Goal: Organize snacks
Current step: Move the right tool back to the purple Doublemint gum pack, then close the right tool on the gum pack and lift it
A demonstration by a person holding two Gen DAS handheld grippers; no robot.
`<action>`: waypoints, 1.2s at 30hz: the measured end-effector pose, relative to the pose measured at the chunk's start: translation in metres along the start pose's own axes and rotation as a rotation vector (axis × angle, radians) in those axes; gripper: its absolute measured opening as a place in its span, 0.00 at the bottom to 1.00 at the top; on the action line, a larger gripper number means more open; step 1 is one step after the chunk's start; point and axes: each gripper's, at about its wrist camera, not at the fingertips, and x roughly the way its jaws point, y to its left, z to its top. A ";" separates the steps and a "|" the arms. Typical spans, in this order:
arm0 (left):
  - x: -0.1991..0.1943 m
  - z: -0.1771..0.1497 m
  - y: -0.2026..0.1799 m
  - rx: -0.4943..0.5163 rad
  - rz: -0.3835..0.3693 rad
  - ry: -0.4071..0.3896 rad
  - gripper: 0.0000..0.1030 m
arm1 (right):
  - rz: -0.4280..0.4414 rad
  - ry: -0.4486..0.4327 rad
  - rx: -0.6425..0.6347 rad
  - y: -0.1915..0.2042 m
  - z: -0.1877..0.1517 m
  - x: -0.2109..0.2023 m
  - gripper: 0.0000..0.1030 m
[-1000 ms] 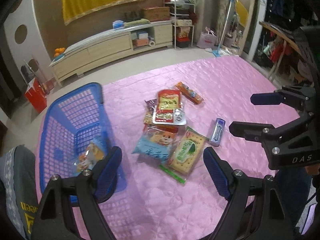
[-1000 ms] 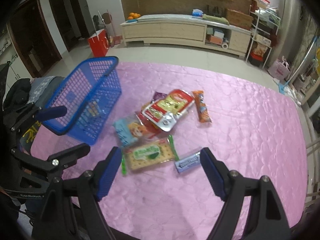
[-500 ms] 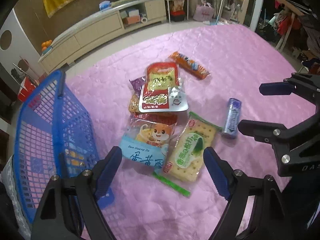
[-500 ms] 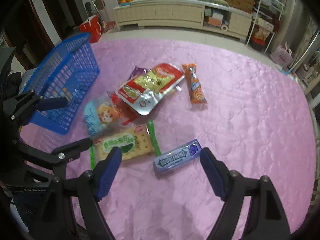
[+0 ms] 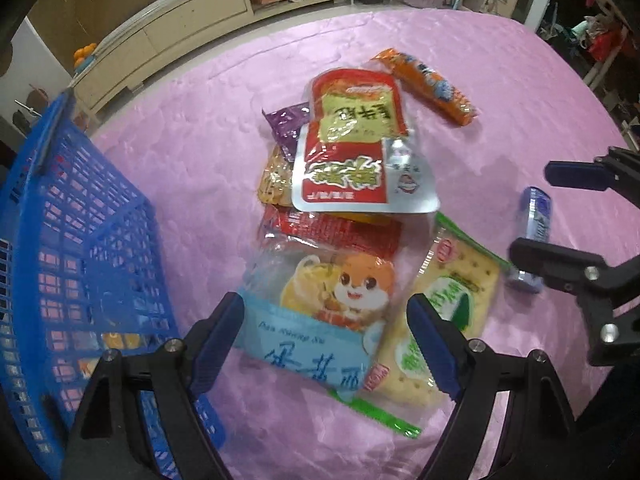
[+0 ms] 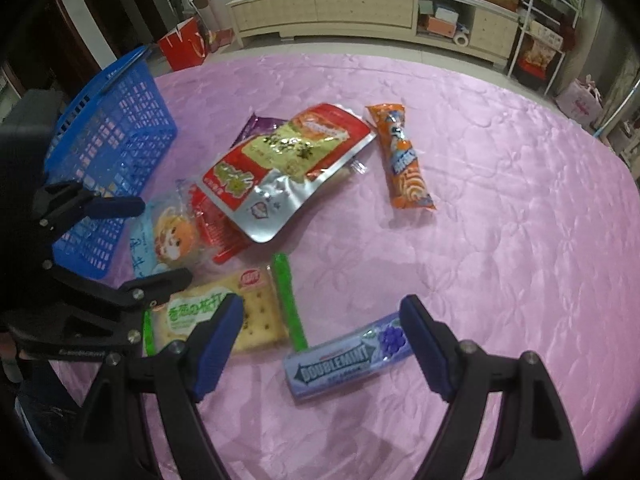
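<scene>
We have both sets of jaws spread wide with nothing grasped: the left gripper (image 5: 326, 344) hangs over the squirrel cake packet (image 5: 320, 312), the right gripper (image 6: 322, 346) over the gum pack (image 6: 348, 360). The snacks lie heaped mid-desk on the pink cloth (image 6: 500, 240), with the blue basket (image 5: 60, 240) at nine o'clock. We judge the packet light, puffy and slick, best pinched across its sealed blue end; the gum is stiff, narrow and easy across its width. Only the left view looks through the basket wall to something inside; only the right reads the gum's label.
</scene>
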 end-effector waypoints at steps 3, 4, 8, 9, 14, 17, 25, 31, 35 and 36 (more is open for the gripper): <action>0.009 0.003 0.002 0.010 0.010 0.008 0.80 | 0.008 -0.002 0.012 -0.005 0.000 0.001 0.81; 0.011 0.004 0.003 0.006 0.006 0.012 0.80 | 0.009 -0.001 0.016 -0.007 0.000 0.002 0.81; 0.019 0.006 0.003 -0.002 0.000 0.010 0.73 | 0.014 0.002 0.030 -0.014 -0.004 -0.001 0.81; 0.020 0.005 0.003 0.007 0.007 0.012 0.70 | 0.014 0.002 0.036 -0.016 -0.004 -0.002 0.81; 0.014 0.000 0.001 0.027 0.026 -0.016 0.62 | 0.015 0.007 0.077 -0.023 -0.006 -0.010 0.81; 0.006 -0.006 0.002 0.006 -0.006 -0.032 0.62 | -0.002 0.019 0.087 -0.023 -0.008 -0.013 0.81; -0.024 -0.020 -0.002 0.004 -0.038 -0.113 0.62 | -0.077 0.110 0.226 -0.032 -0.011 -0.007 0.81; -0.033 -0.030 -0.004 0.004 -0.047 -0.130 0.62 | -0.081 0.181 0.345 -0.038 -0.013 0.007 0.81; -0.032 -0.029 -0.009 -0.011 -0.054 -0.122 0.62 | -0.118 0.215 0.373 -0.035 -0.010 0.018 0.76; -0.032 -0.030 -0.009 -0.014 -0.056 -0.120 0.62 | -0.113 0.225 0.378 -0.034 -0.012 0.021 0.71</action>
